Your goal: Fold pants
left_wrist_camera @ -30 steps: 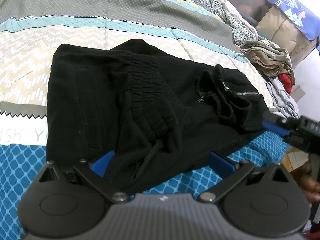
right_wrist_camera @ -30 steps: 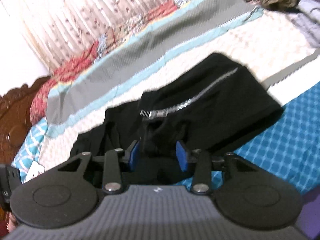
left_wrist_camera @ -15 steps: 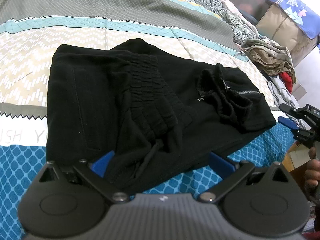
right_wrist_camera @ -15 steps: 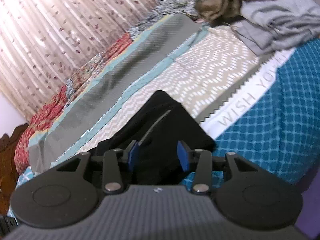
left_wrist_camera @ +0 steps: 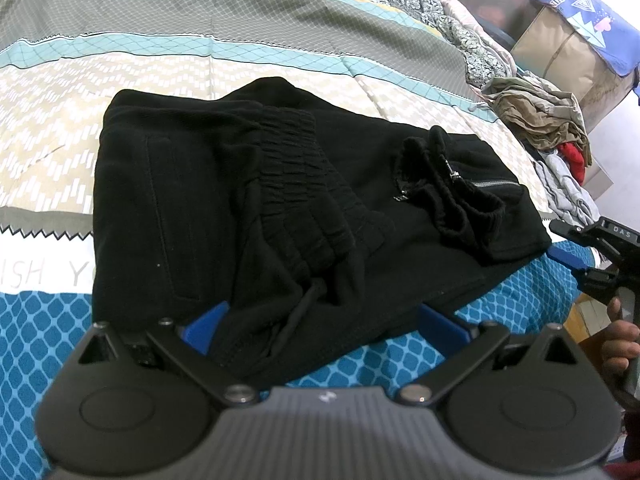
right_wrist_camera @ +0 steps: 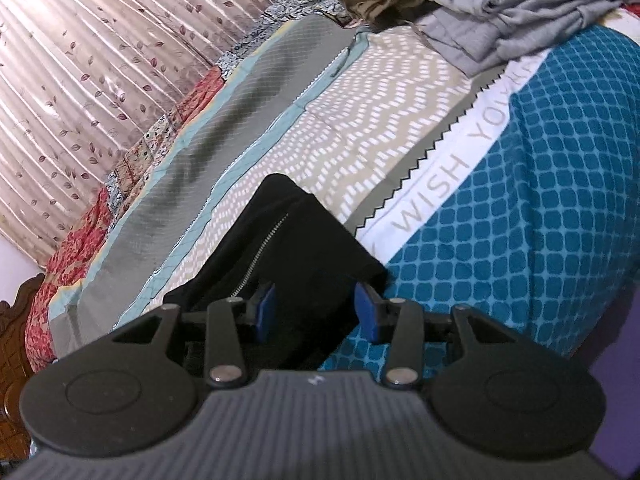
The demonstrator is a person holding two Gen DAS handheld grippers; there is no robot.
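Pants (left_wrist_camera: 248,216), black and bunched into a rough folded heap, lie on the patterned bedspread (left_wrist_camera: 200,60) near the bed's blue-checked edge, elastic waistband rumpled on top and a silver zipper (left_wrist_camera: 494,183) showing at the right end. The left gripper (left_wrist_camera: 320,326) sits low at the near hem with its blue pads spread wide, fabric lying between them but not pinched. The right gripper (right_wrist_camera: 316,310) hovers at the zippered end, jaws apart and holding nothing, the cloth's corner just in front of it. A pile of clothes (right_wrist_camera: 500,4) rests further along the bed.
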